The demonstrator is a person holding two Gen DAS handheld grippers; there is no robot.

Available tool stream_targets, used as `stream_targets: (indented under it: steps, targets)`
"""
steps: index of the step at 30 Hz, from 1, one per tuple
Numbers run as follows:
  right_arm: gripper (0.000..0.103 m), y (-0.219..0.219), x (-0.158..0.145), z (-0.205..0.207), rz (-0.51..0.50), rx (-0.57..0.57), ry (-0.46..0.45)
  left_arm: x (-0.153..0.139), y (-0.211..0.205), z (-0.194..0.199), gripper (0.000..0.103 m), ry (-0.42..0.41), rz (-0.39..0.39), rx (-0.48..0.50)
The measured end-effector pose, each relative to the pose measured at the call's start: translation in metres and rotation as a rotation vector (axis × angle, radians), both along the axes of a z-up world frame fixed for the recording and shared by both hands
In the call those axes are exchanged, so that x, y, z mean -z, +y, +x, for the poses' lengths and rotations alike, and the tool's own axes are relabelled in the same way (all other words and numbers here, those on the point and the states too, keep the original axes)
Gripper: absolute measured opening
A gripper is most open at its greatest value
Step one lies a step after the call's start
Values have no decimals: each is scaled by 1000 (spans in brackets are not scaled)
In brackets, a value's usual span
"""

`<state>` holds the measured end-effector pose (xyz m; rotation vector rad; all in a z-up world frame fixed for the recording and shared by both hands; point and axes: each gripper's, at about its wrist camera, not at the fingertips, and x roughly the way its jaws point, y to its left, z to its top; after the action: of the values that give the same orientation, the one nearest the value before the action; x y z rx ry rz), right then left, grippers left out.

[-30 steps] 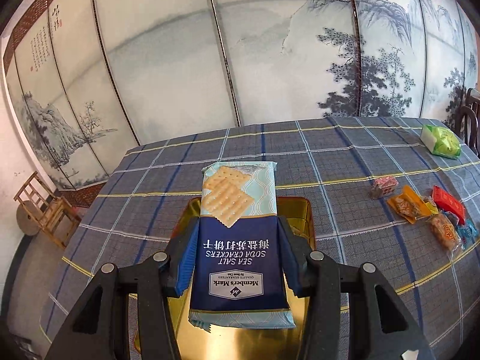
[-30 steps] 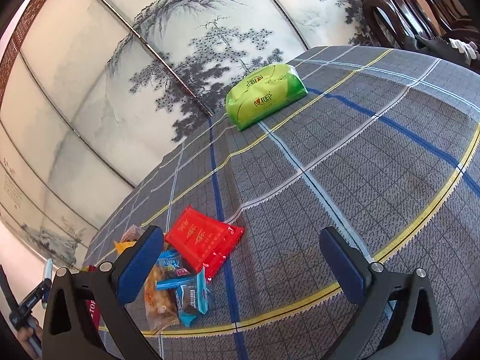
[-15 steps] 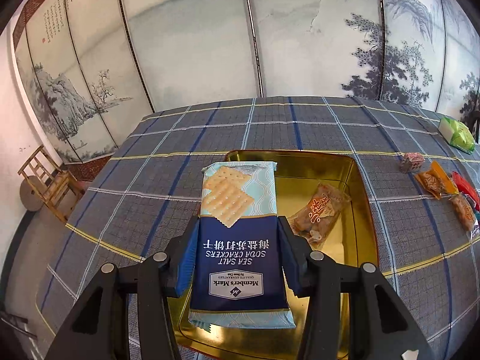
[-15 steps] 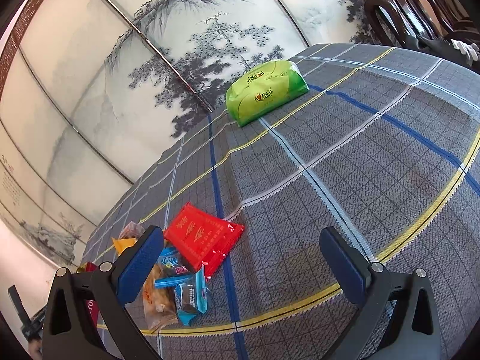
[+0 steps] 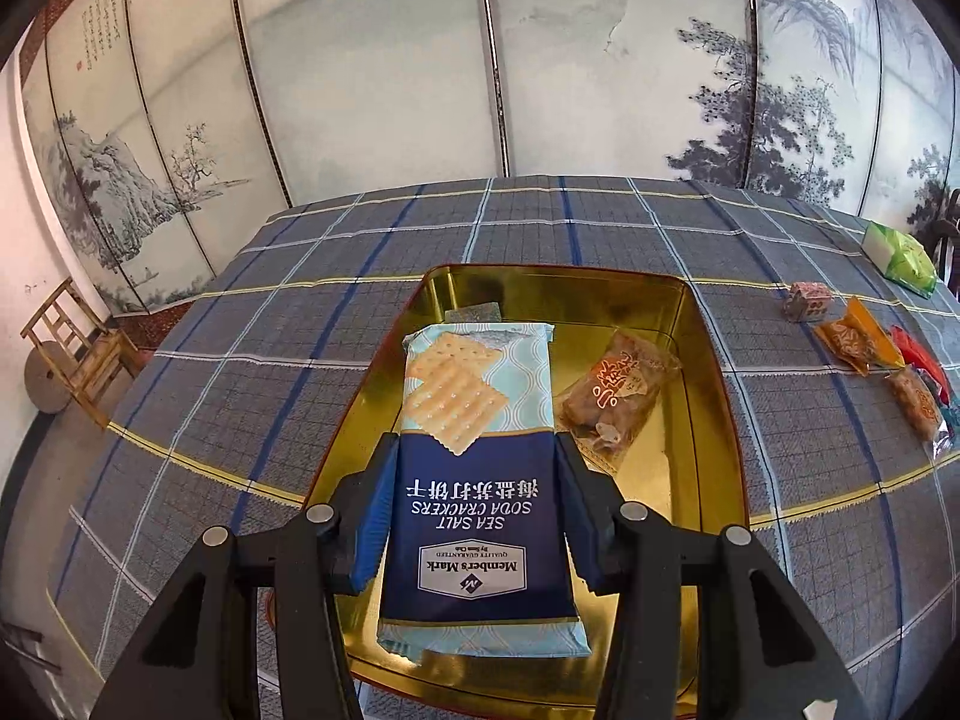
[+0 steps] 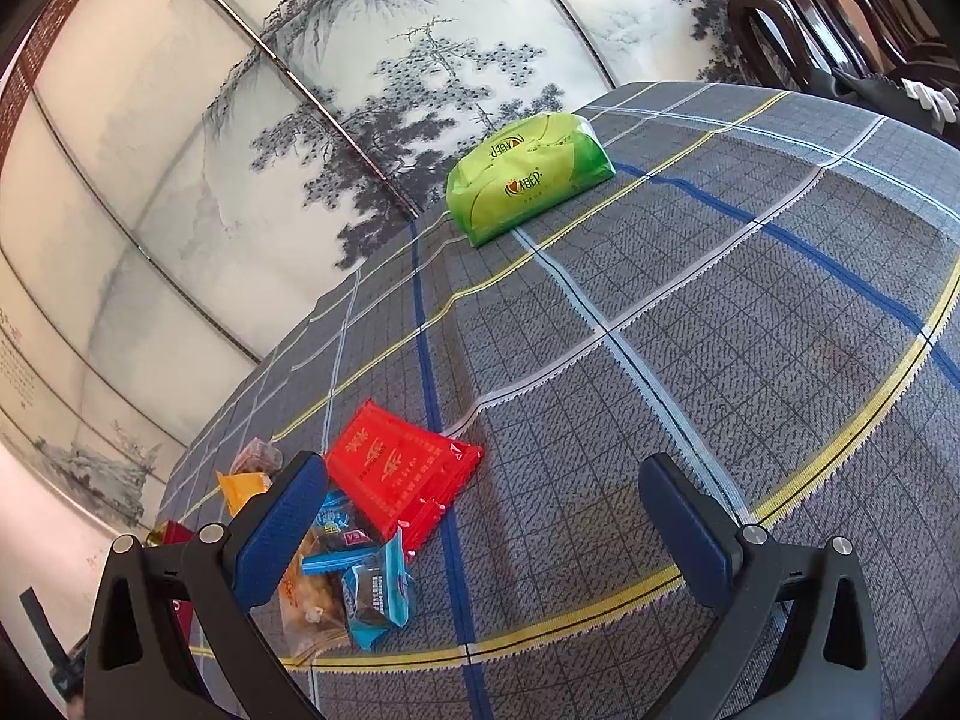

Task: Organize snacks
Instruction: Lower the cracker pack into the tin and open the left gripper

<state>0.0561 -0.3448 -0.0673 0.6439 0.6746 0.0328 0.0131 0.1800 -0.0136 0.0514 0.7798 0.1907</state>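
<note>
Since a second ago the gold tin (image 5: 708,360) has slid fully under the left gripper (image 5: 474,516), which clamps one cracker packet (image 5: 474,480) above it, ready to lower. One brown snack (image 5: 618,396) lies beyond its right finger. The right gripper (image 6: 480,534) gapes empty over the tablecloth (image 6: 690,312); one red packet (image 6: 396,474) sits ahead between its fingers.

Right gripper (image 6: 480,516) fingers spread wide above plaid tablecloth (image 6: 720,312); red packet (image 6: 396,468) just beside left finger
</note>
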Motion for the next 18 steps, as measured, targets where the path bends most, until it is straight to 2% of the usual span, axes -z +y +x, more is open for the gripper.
stream_targets:
  steps: [18]
  targets:
    - [103,1,-1,1,-1,0,0,34,9,6,45,76,-3,-30]
